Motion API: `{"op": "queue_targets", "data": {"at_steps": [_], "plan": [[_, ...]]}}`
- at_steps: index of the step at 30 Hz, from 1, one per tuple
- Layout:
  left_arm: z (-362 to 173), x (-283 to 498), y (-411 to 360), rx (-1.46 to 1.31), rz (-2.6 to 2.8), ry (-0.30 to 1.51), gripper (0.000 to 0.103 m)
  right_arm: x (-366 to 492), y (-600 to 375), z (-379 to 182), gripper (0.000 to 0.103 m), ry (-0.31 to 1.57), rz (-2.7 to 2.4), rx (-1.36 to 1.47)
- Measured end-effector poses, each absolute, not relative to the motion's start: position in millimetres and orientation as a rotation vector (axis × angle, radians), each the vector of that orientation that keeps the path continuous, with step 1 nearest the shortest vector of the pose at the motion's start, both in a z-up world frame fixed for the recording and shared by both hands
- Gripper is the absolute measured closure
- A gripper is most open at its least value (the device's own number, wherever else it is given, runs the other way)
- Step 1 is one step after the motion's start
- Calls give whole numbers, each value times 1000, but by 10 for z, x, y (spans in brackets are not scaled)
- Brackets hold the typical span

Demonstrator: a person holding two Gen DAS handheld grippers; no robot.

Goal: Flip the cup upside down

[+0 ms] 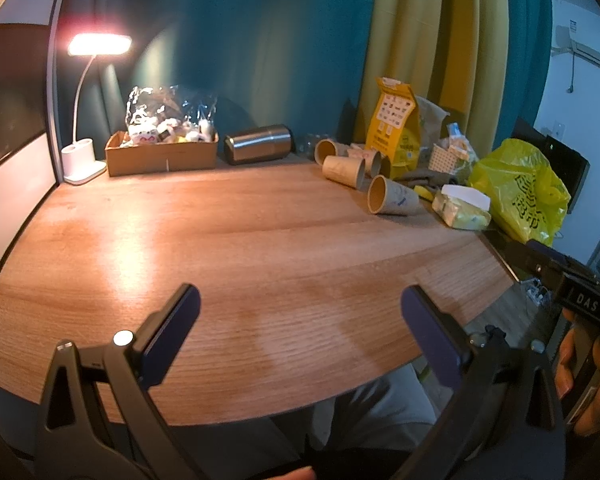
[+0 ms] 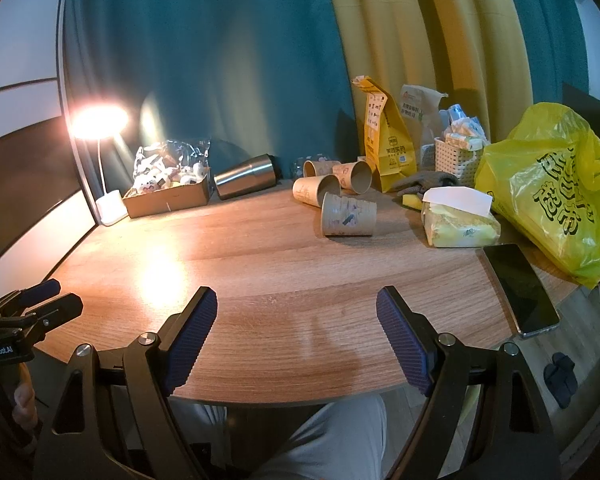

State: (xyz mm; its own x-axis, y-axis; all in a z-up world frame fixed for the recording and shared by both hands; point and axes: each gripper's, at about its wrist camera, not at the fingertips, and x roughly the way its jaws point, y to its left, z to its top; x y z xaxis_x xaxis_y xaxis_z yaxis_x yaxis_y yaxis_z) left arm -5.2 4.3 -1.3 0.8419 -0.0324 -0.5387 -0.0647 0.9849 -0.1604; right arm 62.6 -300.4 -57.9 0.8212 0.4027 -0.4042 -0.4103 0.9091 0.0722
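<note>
Several brown paper cups lie on their sides at the far right of the wooden table (image 1: pixel 220 240). The nearest cup (image 1: pixel 394 201) also shows in the right wrist view (image 2: pixel 348 215), with others (image 2: pixel 315 192) behind it. My left gripper (image 1: pixel 300 320) is open and empty over the table's near edge. My right gripper (image 2: pixel 296 332) is open and empty, also at the near edge, well short of the cups. Each gripper shows at the side of the other's view: the right one (image 1: pixel 572 276) and the left one (image 2: pixel 40 304).
A lit desk lamp (image 1: pixel 82 160), a cardboard box of wrapped items (image 1: pixel 162 152) and a steel tumbler on its side (image 1: pixel 258 143) stand along the back. Yellow bags (image 2: pixel 552 192), a tissue pack (image 2: pixel 458 220), a basket (image 2: pixel 456 160) and a phone (image 2: pixel 520 288) crowd the right.
</note>
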Motion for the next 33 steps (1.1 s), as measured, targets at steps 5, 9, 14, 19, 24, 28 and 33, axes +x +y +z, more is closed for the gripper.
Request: {"op": "queue_targets", "data": {"at_steps": [5,9,14,19,24,28,33], "plan": [[-11,-67,46,-174,12,565,1,618,-3000,-581,18,427,432,-18],[-9,-66,46,-173,8,565,1,617,-3004,-582,18,425,432,-17],[-4,-56,46,-171,2,564,1,621,-3003,-580,18,426,431,-17],[-1,-70,30,-167,3,559,1,619,-3006,-585,18,426,431,-18],[10,-70,36,-163,13,560,1,620,-3007,-582,18,428,430,-18],[13,-68,27,-156,18,563,1,624,-3007,-584,18,428,431,-18],[20,-61,26,-151,15,563,1,620,-3007,-588,18,428,430,-19]]}}
